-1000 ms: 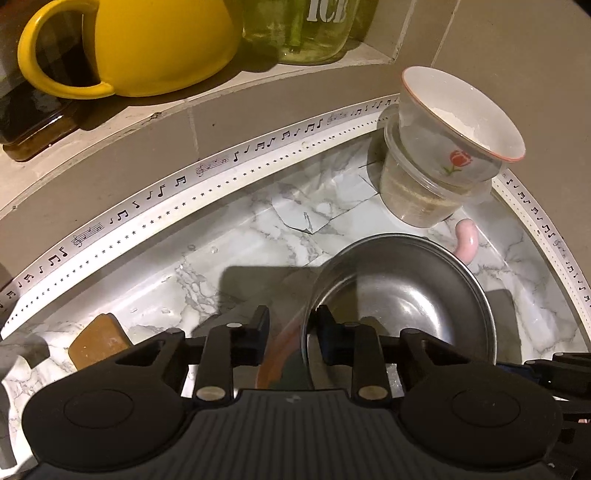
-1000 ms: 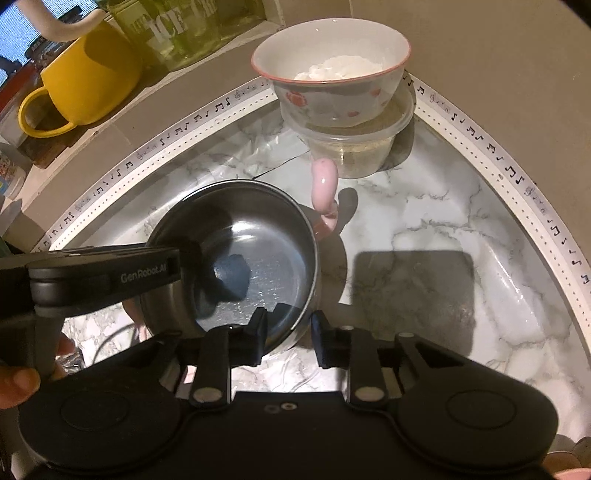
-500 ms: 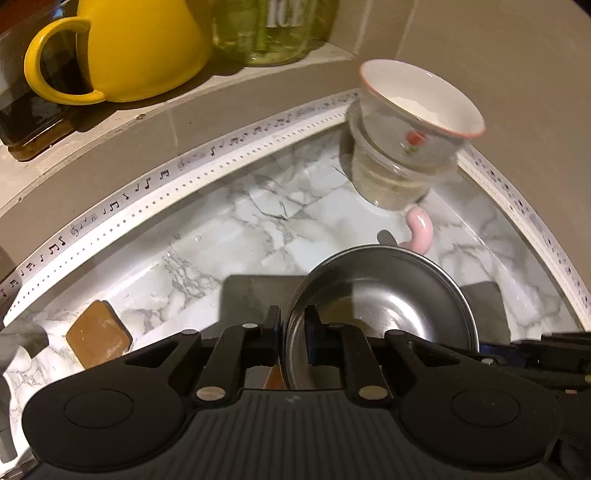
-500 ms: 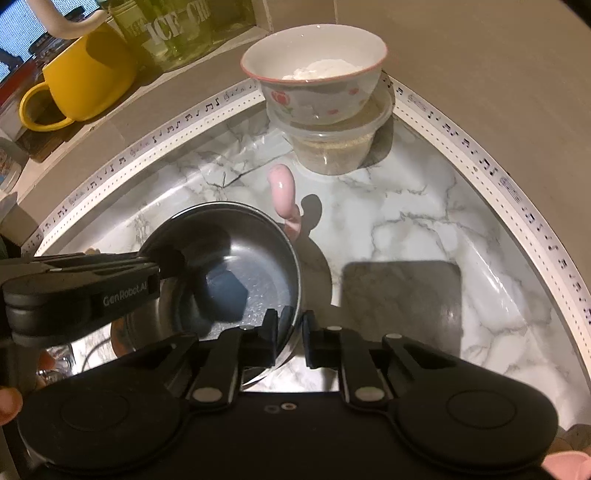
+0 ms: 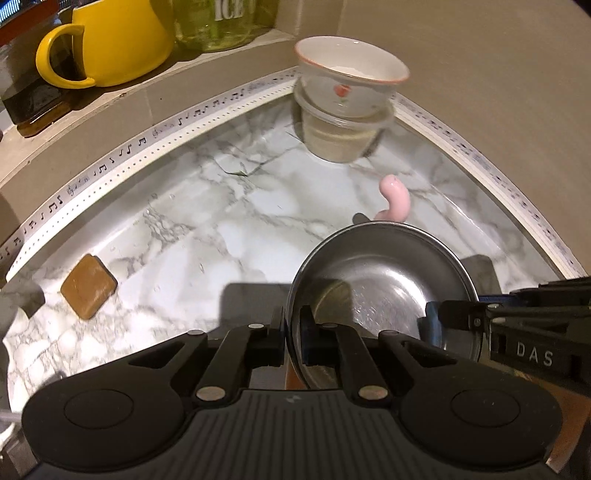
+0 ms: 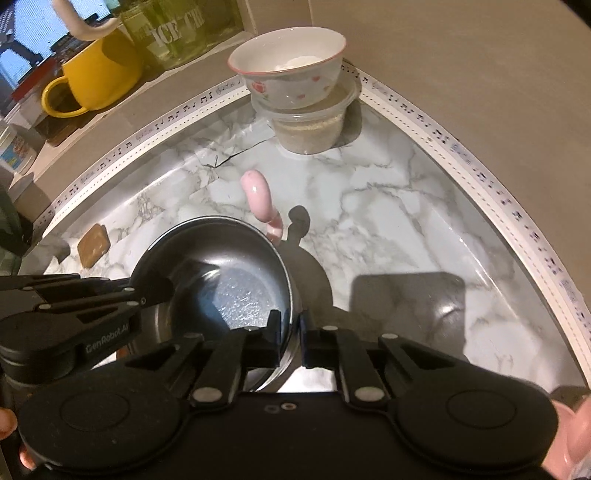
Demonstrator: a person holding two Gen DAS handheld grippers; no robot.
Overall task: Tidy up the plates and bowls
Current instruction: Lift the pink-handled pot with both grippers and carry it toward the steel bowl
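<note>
A steel bowl [image 5: 384, 291] is held above the marble counter by both grippers. My left gripper [image 5: 292, 334] is shut on its left rim. My right gripper [image 6: 291, 334] is shut on its right rim; the bowl also shows in the right wrist view [image 6: 225, 284]. A white bowl with red flowers [image 5: 351, 79] sits on a clear plastic container [image 5: 341, 134] in the far corner, also in the right wrist view as the flowered bowl [image 6: 291, 70] and the container [image 6: 310, 129]. A pink curved handle [image 5: 395, 199] sticks up behind the steel bowl.
A brown square pad [image 5: 88, 290] lies on the counter [image 5: 207, 221] at the left. A yellow mug [image 5: 110, 40] and a green glass jar [image 5: 225, 22] stand on the back ledge. A white music-note strip [image 6: 491, 184] edges the counter along the walls.
Both grippers closed on the steel bowl's rim, one on each side. The bowl and grippers have drawn back from the stacked bowls in the corner.
</note>
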